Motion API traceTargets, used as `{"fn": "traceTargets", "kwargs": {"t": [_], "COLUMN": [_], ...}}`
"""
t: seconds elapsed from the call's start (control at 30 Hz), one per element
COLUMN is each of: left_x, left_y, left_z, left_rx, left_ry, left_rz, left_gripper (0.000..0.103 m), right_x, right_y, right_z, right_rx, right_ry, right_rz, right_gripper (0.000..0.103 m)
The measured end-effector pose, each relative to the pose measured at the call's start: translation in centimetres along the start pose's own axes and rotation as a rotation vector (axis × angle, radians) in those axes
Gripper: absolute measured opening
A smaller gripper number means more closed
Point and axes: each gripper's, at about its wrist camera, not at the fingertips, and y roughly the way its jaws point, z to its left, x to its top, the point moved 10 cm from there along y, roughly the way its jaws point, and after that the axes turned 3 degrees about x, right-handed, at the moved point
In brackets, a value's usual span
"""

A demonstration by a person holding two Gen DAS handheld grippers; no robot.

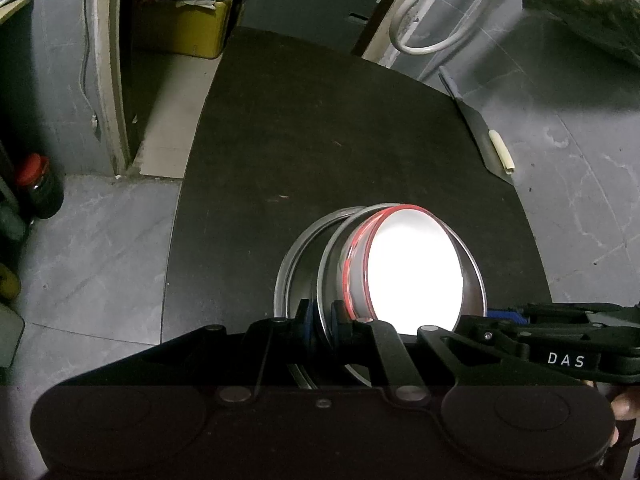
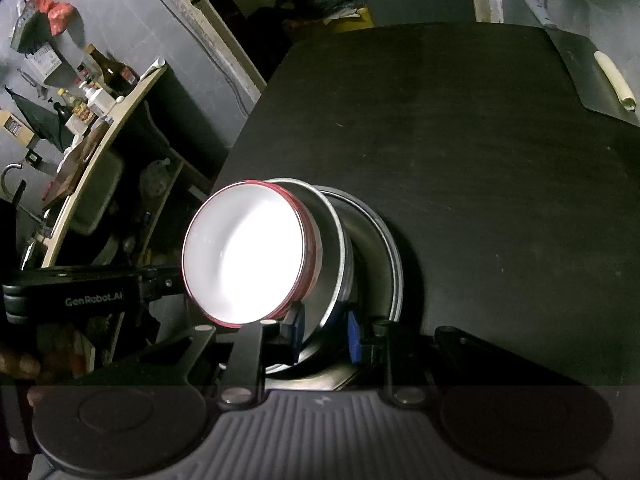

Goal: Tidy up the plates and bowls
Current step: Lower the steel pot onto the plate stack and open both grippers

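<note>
A white bowl with a red rim (image 1: 416, 276) sits nested in a steel bowl (image 1: 336, 264), which rests on a steel plate (image 1: 292, 268) on the black table (image 1: 320, 128). My left gripper (image 1: 322, 316) is shut on the steel bowl's near rim, blue pads on either side. In the right wrist view the white bowl (image 2: 244, 256) sits in the steel bowl (image 2: 334, 252) over the steel plate (image 2: 390, 256). My right gripper (image 2: 324, 334) is shut on the steel bowl's rim from the opposite side. Each gripper shows in the other's view, at the right (image 1: 568, 344) and at the left (image 2: 80, 300).
A cleaver with a pale handle (image 1: 486, 136) lies at the table's far right edge; it also shows in the right wrist view (image 2: 596, 76). A white hose (image 1: 432, 12) hangs behind. A yellow box (image 1: 184, 28) and a red-capped jar (image 1: 40, 188) stand on the floor. A shelf with bottles (image 2: 96, 92) stands left.
</note>
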Motion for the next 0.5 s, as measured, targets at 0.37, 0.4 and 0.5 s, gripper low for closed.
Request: {"fn": "traceTargets", "kwargs": {"t": [0.37, 0.4, 0.5], "left_x": [-0.12, -0.12, -0.06], "left_y": [-0.23, -0.27, -0.32], "left_z": [-0.25, -0.26, -0.24], "left_rx": [0.024, 0.03, 0.043], "left_ry": [0.013, 0.014, 0.015], "left_rz": [-0.013, -0.014, -0.016], "left_gripper": [0.017, 0.018, 0.021], "right_x": [-0.1, -0.15, -0.11], "right_y": [-0.17, -0.22, -0.26], "right_z": [0.08, 0.2, 0.33], "right_rx": [-0.029, -0.034, -0.048], "right_ry": [-0.009, -0.013, -0.029], "right_rz": [-0.018, -0.019, -0.024], "right_gripper": [0.027, 0.027, 0.027]}}
